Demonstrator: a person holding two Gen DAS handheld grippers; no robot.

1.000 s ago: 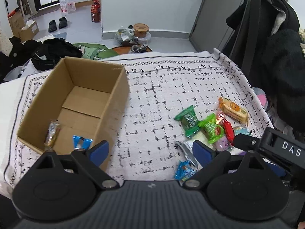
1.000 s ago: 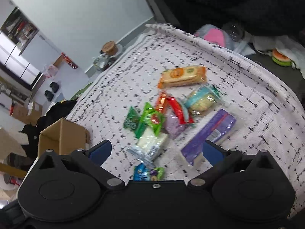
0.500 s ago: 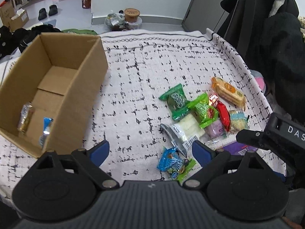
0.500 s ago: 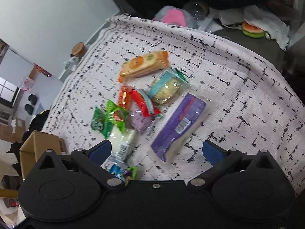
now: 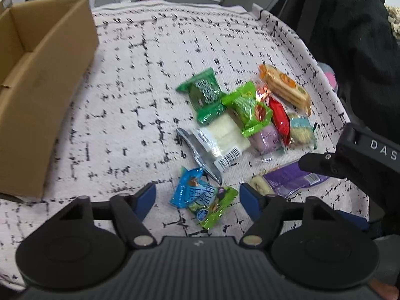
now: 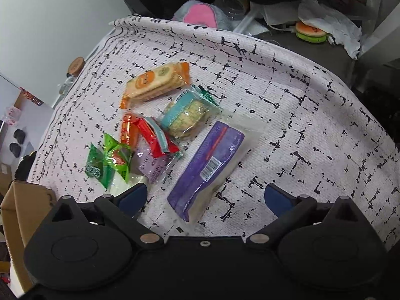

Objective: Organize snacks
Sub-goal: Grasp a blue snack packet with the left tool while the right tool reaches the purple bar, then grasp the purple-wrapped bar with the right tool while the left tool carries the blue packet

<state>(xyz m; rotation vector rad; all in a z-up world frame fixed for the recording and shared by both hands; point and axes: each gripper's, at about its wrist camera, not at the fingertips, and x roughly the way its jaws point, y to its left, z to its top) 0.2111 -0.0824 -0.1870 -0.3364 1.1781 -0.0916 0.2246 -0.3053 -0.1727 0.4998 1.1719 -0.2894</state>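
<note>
A pile of snack packets lies on the black-and-white patterned cloth (image 5: 150, 62). A blue-and-green packet (image 5: 202, 200) lies between the jaws of my left gripper (image 5: 197, 197), which are closing; the pads stand just clear of it. My right gripper (image 6: 205, 195) is open, straddling the lower end of a long purple packet (image 6: 207, 165). Beyond are an orange cracker pack (image 6: 155, 80), a teal biscuit pack (image 6: 187, 115), a red packet (image 6: 150, 137) and green packets (image 6: 110, 162). The open cardboard box (image 5: 37, 87) stands at the left.
A clear pack of white cakes (image 5: 222, 137) lies just beyond the blue packet. The right gripper's black housing (image 5: 362, 155) hangs over the pile's right side. Dark coats (image 5: 355, 37) hang past the table's right edge. A pink plush (image 6: 200, 15) and clutter lie beyond the far edge.
Both grippers have sunk toward the pile. The left one swung from the box over to the blue-and-green packet and its jaws narrowed. The right one came down over the purple packet.
</note>
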